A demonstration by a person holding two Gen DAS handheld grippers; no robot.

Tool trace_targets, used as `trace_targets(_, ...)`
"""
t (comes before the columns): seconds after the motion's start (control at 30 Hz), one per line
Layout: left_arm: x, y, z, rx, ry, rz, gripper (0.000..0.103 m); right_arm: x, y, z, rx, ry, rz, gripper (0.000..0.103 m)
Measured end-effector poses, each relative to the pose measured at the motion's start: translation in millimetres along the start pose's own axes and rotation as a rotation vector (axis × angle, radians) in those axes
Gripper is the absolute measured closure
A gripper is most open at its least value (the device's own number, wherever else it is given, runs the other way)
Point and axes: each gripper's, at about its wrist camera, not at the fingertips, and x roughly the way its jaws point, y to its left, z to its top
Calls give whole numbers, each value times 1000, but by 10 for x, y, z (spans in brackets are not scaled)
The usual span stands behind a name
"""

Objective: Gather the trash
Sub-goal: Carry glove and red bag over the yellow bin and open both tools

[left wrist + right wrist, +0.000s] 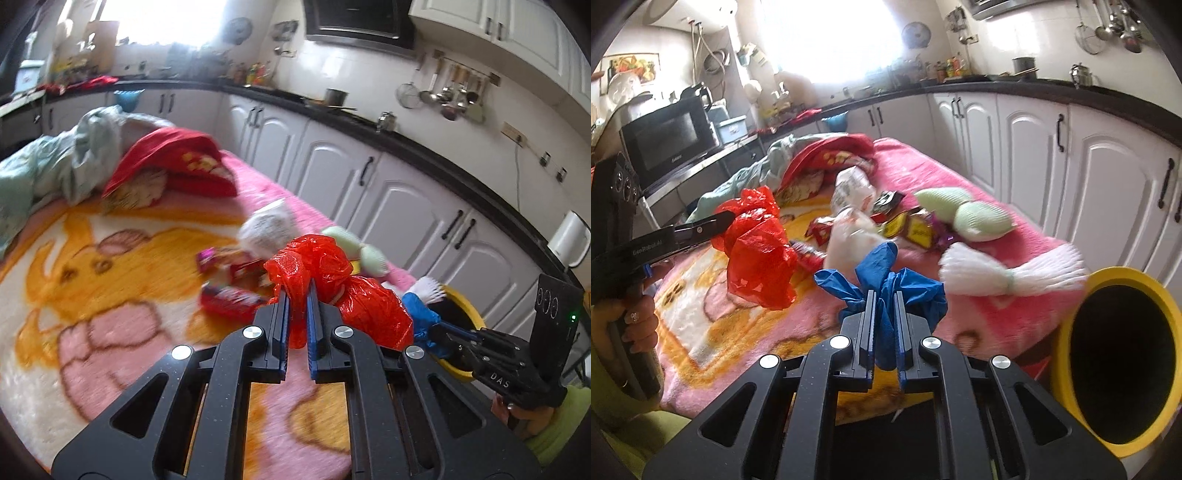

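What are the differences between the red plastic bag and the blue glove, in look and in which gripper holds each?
The crumpled red plastic bag is glossy, thin and partly see-through; the blue rubber glove is matte and opaque. The bag looks the bulkier bundle, while the glove shows finger shapes. The left gripper is shut on the bag; the right gripper is shut on the glove. Both are soft, crumpled trash, pinched and lifted off the pink blanket.

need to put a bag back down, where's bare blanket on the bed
Free: the cartoon-print blanket on the near side, between the red pillow and the left gripper. Crowded: the far side by the cabinets, where wrappers, a white bag, green pads and white netting cluster beside the yellow bin.
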Motion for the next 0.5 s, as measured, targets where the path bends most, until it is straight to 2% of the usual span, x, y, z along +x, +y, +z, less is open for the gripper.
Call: trace_targets(0.5, 503, -991, 181, 124, 6, -133, 99, -593, -753, 37, 113, -117, -157, 94)
